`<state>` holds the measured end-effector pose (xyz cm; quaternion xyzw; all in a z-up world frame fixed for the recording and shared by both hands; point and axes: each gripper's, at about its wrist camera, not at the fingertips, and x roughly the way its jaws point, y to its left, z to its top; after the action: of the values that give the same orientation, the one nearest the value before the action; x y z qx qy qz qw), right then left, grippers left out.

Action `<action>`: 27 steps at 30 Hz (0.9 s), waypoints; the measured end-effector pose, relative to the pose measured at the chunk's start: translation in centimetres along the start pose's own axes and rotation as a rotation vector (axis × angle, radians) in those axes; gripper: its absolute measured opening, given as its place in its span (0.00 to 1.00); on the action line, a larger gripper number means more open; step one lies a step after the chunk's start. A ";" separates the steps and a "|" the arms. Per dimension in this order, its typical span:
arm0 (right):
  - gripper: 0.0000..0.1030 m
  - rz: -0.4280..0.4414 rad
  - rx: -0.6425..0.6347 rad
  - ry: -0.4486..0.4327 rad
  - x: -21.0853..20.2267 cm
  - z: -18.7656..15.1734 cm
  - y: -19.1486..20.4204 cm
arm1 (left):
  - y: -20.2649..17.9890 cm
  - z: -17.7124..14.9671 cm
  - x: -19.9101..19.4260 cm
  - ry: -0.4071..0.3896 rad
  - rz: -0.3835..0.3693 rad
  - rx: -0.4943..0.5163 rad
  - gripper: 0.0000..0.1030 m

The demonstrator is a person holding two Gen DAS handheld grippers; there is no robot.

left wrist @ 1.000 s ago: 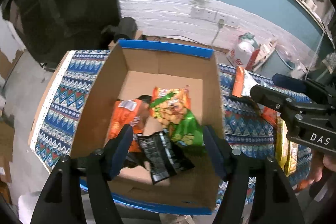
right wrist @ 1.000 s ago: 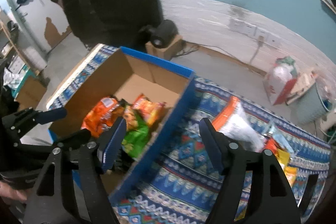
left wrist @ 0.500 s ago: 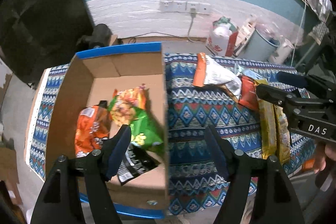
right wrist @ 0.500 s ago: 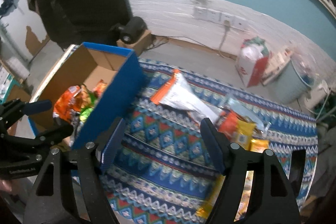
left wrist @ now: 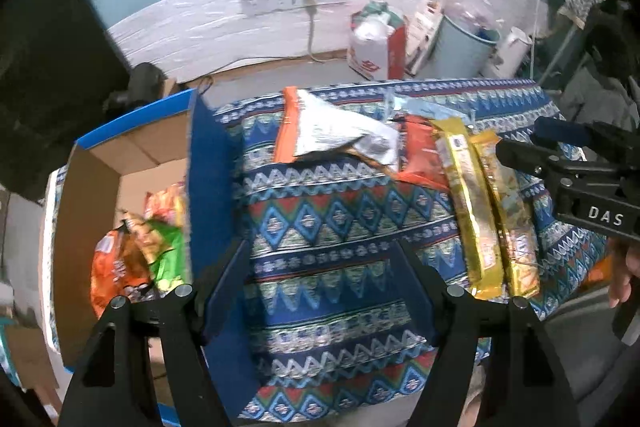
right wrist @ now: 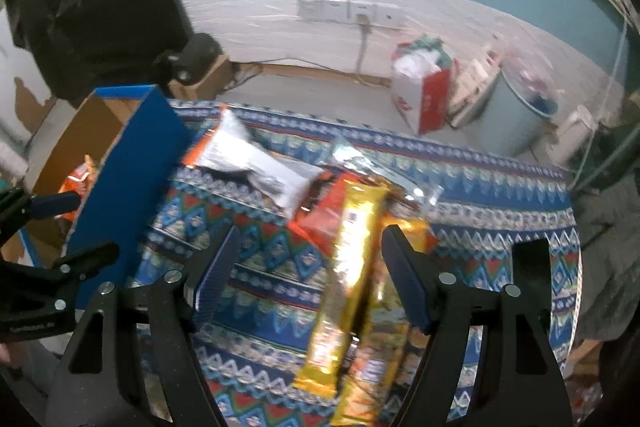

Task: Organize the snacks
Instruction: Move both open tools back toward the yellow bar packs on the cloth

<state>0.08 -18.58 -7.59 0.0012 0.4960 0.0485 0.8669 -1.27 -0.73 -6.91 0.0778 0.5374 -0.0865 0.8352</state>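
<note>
Both grippers have swung away from the box (left wrist: 132,163) toward the loose snacks on the patterned cloth (left wrist: 320,227), which suggests one drop-off is done and the next pick is being lined up. The left gripper (left wrist: 324,279) stands open and empty over bare cloth beside the box wall. The right gripper (right wrist: 310,267) is open too, with the gold bar (right wrist: 344,283) lying under its gap, untouched. The silver bag (left wrist: 336,135) and orange packet (left wrist: 420,159) lie further back. Motion blur smears labels; the box wall hides most bagged snacks (left wrist: 136,251) inside, and the lower bars overlap unclearly.
</note>
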 end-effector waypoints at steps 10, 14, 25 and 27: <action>0.72 -0.048 0.061 0.067 1.4 -3.2 -4.8 | -4.7 0.7 2.0 0.019 -0.024 0.087 0.72; 0.71 -0.052 0.064 0.113 2.7 -4.9 -5.7 | -5.9 0.3 3.5 0.047 -0.022 0.126 0.72; 0.67 -0.033 0.080 0.230 6.4 -7.7 -6.8 | -7.0 0.4 7.0 0.117 -0.049 0.112 0.72; 0.64 -0.038 0.071 0.248 7.1 -8.1 -6.8 | -7.1 0.4 7.4 0.124 -0.043 0.113 0.72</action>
<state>-2.73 -25.08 -18.14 0.0164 0.6008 0.0143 0.7991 0.43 -8.16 -13.72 0.1183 0.5841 -0.1295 0.7925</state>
